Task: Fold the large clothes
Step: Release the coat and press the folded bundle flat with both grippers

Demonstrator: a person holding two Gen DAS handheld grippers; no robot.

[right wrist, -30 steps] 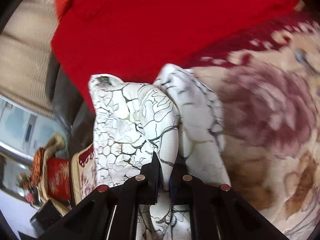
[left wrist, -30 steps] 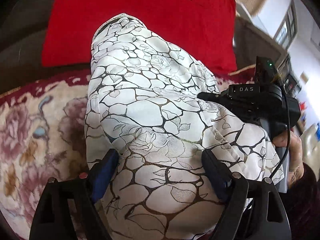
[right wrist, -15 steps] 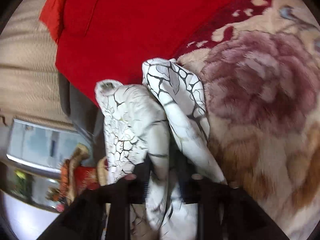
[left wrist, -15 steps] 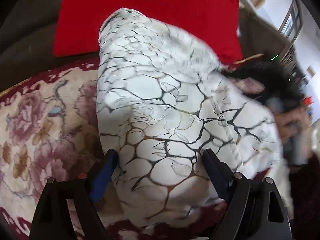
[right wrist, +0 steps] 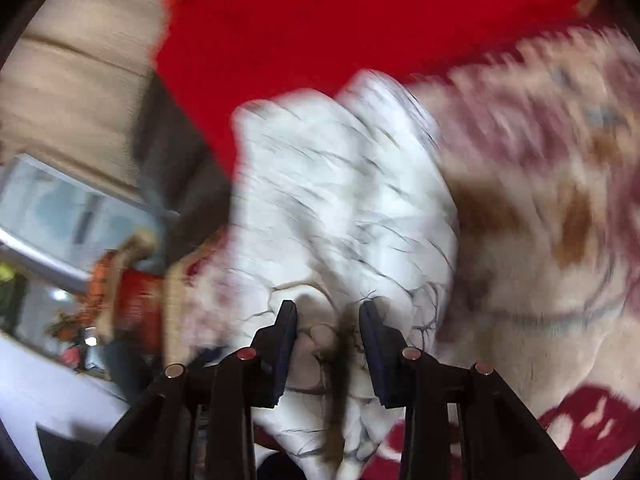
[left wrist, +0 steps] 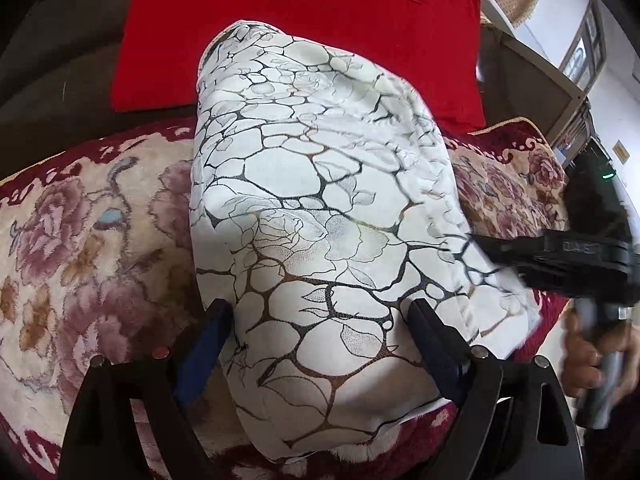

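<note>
On the floral plush sofa cover [left wrist: 80, 248] lies the folded white garment with black crackle print [left wrist: 320, 220], between the wide-spread left hand-held gripper [left wrist: 320, 344]. Right hand-held gripper [right wrist: 328, 332] stands parted over the cloth, image blurred.

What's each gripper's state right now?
Left gripper: open, straddling the white crackle-print folded garment.
Right gripper: open, fingers apart, garment between them, ungripped.

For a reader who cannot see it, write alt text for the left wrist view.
A white garment with a black crackle print lies bunched on a floral blanket, between the fingers of the open left claw. A red cushion sits behind; the right claw touches the garment's edge.
</note>
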